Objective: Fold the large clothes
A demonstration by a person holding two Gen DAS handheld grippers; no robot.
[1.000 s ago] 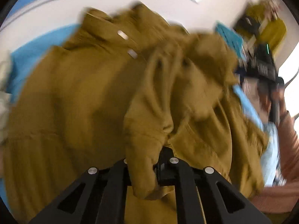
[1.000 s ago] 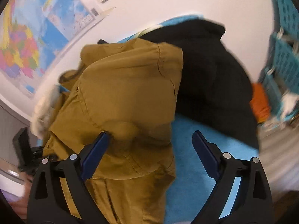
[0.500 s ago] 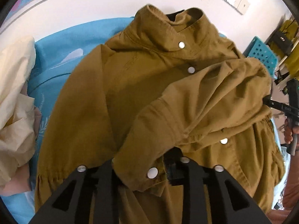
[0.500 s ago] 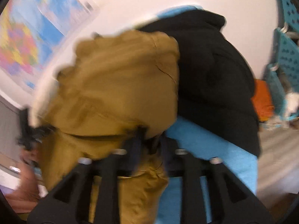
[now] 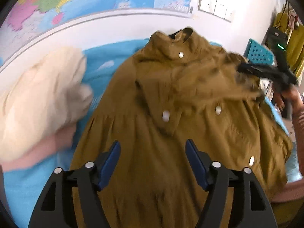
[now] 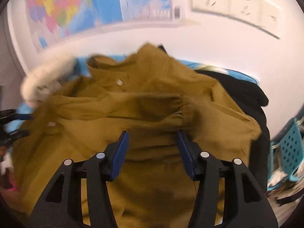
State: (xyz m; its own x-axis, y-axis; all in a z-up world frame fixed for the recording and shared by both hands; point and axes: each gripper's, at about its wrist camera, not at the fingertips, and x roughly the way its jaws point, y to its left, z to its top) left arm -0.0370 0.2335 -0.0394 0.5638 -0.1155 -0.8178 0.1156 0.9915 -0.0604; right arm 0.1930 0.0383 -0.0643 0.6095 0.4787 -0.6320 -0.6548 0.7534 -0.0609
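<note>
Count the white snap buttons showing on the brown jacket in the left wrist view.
5 on the brown jacket: one at the collar, one mid-front on the folded flap, one right of it, one near the lower right hem... correction: 4. Folds may hide more.

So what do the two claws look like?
Both look the same. The left claw and the right claw each have two black plastic arms with triangle-shaped holes, round silver screws on top, and flat dark blue pads inside the tips. No cables or writing show.
</note>
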